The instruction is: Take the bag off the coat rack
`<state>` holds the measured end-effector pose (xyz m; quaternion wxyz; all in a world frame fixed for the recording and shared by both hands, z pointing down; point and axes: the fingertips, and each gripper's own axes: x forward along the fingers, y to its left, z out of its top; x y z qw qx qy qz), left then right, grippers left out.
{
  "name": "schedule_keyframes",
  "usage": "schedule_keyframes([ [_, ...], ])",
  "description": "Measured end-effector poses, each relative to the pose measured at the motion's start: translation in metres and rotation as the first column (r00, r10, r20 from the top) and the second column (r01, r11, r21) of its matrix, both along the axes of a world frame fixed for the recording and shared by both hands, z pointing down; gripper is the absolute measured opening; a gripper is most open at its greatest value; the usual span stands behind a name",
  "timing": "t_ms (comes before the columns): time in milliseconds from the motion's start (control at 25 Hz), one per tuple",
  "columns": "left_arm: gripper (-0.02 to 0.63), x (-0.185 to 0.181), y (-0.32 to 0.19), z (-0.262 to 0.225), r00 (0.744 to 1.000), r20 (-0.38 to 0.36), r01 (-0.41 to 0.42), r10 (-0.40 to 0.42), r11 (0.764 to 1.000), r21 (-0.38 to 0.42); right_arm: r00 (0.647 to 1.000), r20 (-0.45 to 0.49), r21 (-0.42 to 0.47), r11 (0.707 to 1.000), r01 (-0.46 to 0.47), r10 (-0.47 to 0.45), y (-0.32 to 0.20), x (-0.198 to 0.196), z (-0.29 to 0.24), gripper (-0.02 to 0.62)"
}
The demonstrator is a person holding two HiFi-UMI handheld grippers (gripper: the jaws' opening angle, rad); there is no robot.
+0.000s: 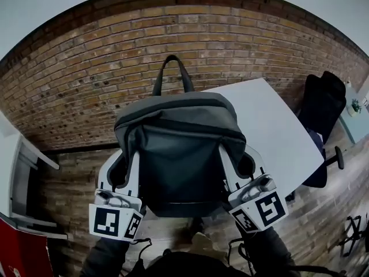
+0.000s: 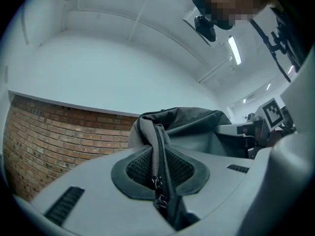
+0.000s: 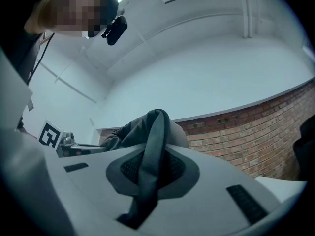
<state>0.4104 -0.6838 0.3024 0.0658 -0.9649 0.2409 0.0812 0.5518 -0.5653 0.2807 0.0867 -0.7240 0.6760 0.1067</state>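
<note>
Where the head view only shows the grey bag (image 1: 179, 149) hanging between two tools, each gripper view shows what is actually gripped. The left tool (image 2: 160, 171) is pinched on a zippered seam of the bag, with two zip pulls (image 2: 157, 191) lying right in the slot between its jaws. The right tool (image 3: 152, 168) is pressed together on a dark strap or fold of the bag that arches up out of its jaws. Each gripper view also catches the other tool's marker cube (image 2: 273, 113) beyond the bag, along with a white ceiling with strip lights (image 2: 234, 50), which the head view does not show.

The bag is held up in the air, clear of the floor, one tool on each of its sides. Its carry handle (image 1: 172, 74) stands up on the far side, in front of a brick wall (image 1: 86, 68). A white counter (image 1: 277, 126) lies behind and to the right, partly covered by the bag, and a black chair (image 1: 323, 103) stands past it. White furniture (image 1: 17, 172) and something red (image 1: 17, 253) sit at the left edge, over a wooden floor (image 1: 340, 212).

Both tools point forward, away from the person, side by side and tipped slightly upward. The dark sleeves (image 1: 106, 255) reach in from the bottom edge of the head view.
</note>
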Motion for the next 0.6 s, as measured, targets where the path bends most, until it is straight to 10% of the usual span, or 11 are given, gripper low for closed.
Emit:
schedule_keyframes([
  [600, 0.064, 0.181, -0.031, -0.024, 0.999, -0.030, -0.016, 0.016, 1.000, 0.016, 0.999, -0.035, 0.027, 0.999, -0.035, 0.036, -0.030, 0.177, -0.027, 0.026],
])
